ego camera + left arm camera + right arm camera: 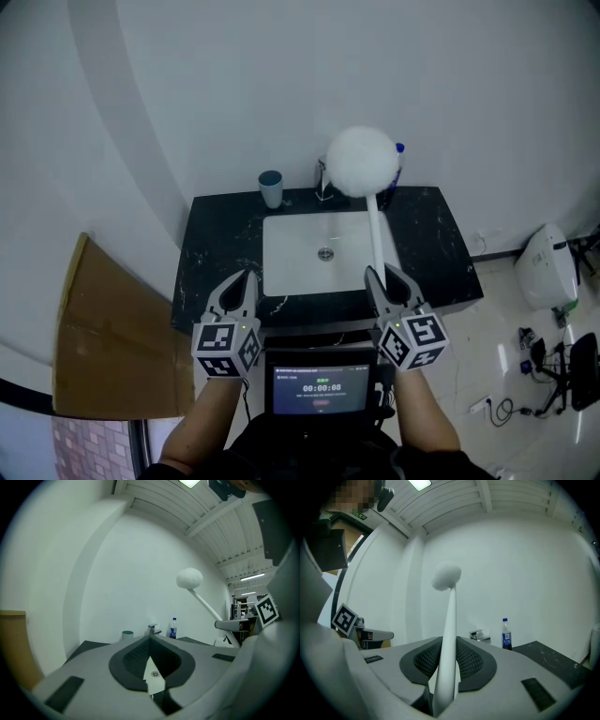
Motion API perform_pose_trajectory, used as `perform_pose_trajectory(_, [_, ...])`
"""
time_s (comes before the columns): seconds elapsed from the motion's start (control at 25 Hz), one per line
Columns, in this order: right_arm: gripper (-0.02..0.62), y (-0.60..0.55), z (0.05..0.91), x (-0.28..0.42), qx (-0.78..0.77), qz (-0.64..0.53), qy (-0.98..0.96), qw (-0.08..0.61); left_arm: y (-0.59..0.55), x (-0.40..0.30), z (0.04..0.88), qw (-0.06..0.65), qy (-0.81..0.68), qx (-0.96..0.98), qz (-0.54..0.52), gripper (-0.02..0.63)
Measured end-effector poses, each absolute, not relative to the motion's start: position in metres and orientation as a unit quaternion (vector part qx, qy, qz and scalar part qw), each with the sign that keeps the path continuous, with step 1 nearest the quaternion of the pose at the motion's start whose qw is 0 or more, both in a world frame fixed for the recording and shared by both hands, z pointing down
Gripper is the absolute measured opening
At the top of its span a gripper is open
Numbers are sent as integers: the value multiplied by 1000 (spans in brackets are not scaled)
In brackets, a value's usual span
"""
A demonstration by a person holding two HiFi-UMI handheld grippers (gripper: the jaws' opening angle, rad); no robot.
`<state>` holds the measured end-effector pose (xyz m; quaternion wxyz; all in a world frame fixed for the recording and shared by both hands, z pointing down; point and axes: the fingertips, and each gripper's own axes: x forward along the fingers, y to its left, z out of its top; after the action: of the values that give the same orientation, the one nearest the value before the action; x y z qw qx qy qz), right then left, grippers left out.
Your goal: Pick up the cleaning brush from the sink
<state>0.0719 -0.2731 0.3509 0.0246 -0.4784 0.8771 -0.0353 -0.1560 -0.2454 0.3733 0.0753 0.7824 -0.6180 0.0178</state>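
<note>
While the right claw is clamping its 2 jaws on the thin handle, the white plastic cleaning brush with a fluffy round head is standing clear above the white rectangular sink. The left claw is hovering with jaws together, empty. The grip is sitting low on a top-heavy brush, so I am judging that firm, centred pressure matters most.

Left gripper jaws together and empty; right gripper jaws clamped on the brush.
</note>
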Motion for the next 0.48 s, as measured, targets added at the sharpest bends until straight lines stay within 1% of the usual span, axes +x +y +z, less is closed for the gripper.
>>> perform_pose_trajectory(0.48, [66, -269, 347, 71, -482, -17, 876, 20, -245, -146, 375, 77, -611, 788, 23, 0])
